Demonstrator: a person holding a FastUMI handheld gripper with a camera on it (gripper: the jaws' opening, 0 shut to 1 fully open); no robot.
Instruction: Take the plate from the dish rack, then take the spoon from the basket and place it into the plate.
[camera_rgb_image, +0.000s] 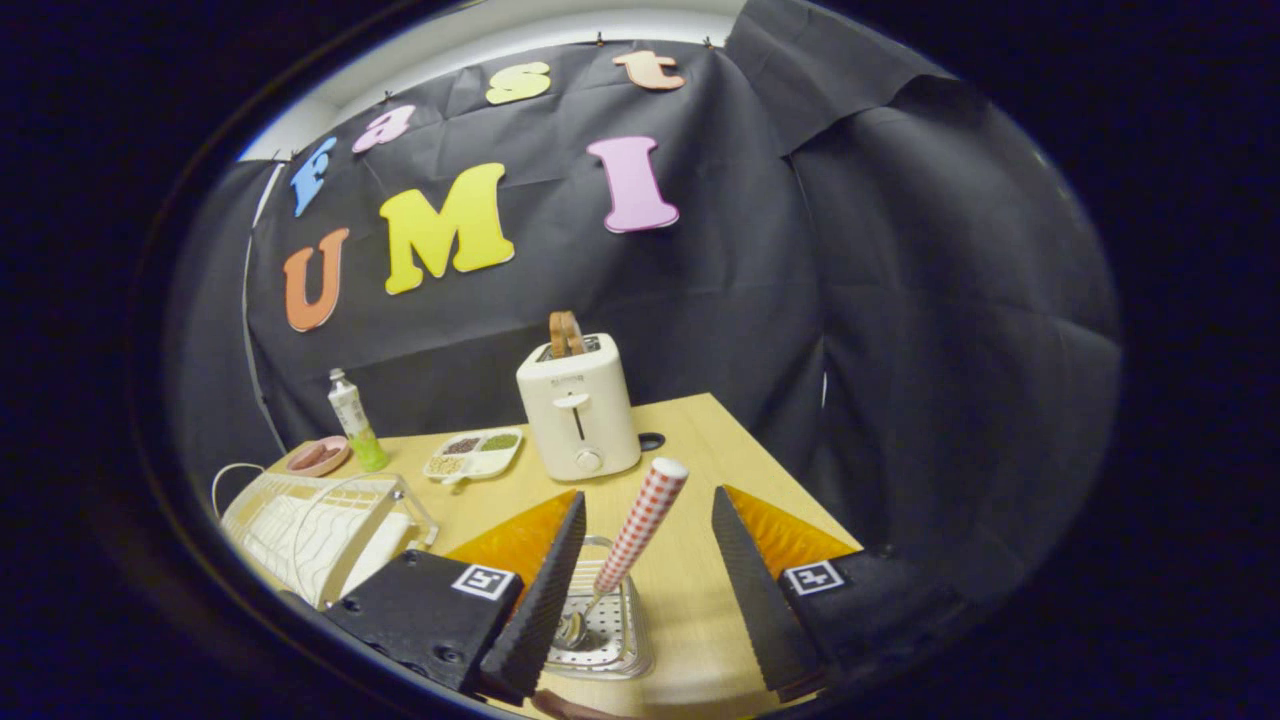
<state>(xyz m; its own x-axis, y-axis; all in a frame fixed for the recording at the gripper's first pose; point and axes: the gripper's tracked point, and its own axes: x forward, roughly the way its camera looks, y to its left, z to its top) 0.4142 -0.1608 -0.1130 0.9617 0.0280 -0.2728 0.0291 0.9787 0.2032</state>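
- My gripper (640, 560) hung above the table (700, 440) with its fingers spread wide and nothing pinched between them.
- The spoon (628, 555) stood tilted in the clear basket (610, 640), bowl down, its checked handle rising between my fingers without touching either, nearer the left one.
- I judged the step in hand to be taking the spoon, not yet gripped.
- To do it well, I reckoned I should centre the handle between the pads, come down onto its middle, and close squarely so it would not roll or pivot.
- The dish rack (310, 530) sat to the left with a pale plate (385, 545) leaning at its near end.
- A toaster (578, 405) stood beyond, well clear of the lift path.
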